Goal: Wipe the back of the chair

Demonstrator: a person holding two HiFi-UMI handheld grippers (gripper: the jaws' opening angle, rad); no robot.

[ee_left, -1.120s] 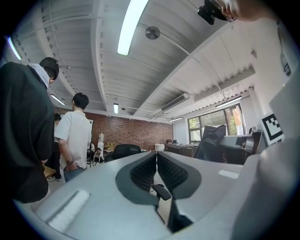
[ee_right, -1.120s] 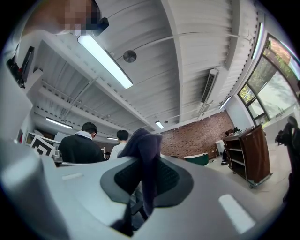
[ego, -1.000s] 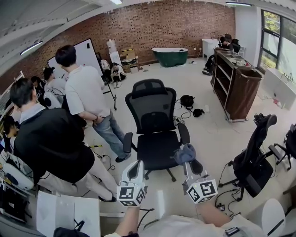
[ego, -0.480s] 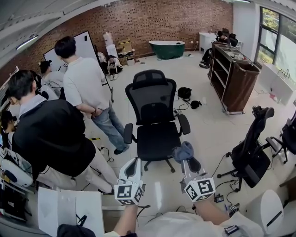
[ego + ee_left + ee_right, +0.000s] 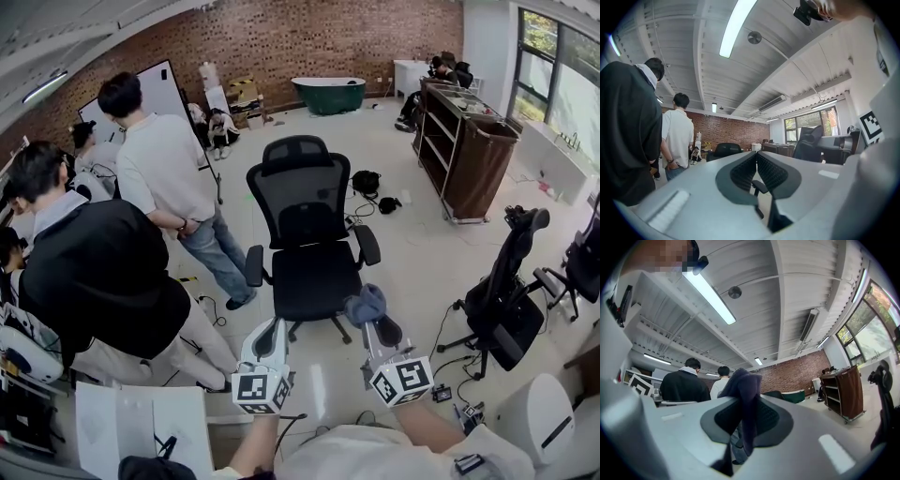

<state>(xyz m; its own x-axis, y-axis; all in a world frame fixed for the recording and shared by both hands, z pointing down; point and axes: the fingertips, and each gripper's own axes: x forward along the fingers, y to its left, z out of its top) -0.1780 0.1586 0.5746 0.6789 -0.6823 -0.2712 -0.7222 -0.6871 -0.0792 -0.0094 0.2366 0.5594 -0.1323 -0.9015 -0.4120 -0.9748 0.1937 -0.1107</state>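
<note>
Chair [image 5: 305, 234] of black mesh is standing on the pale floor [image 5: 412, 253] in the middle of the head view, its seat facing the camera and its back [image 5: 302, 202] rising behind, well apart from both grippers. The left gripper [image 5: 272, 330] and the right gripper [image 5: 372, 323] are hovering side by side at the bottom of this view, near the front edge of the seat, and a dark blue cloth [image 5: 366, 305] is bunching at the tip of the right one. A person in a white shirt [image 5: 159, 169] and a person in a black top [image 5: 103, 281] are standing to the left of the chair, with a whiteboard [image 5: 159, 89] behind them. A green bathtub [image 5: 328, 94] is sitting by the brick wall [image 5: 309, 37], a brown cart [image 5: 464, 150] is standing at the right, and a second chair [image 5: 506, 300] is standing nearer at the right edge. In the left gripper view, the left gripper [image 5: 756, 157] is showing its jaws pressed together at the tips with nothing between them; the chair [image 5: 725, 149] is showing far off beyond them, right of the person in a white shirt [image 5: 677, 136]. In the right gripper view, the right gripper [image 5: 744, 401] is clenching the cloth [image 5: 740, 380], which is hanging down over its closed jaws, while the cart [image 5: 843, 390] and the bathtub [image 5: 792, 396] are lying far behind.
</note>
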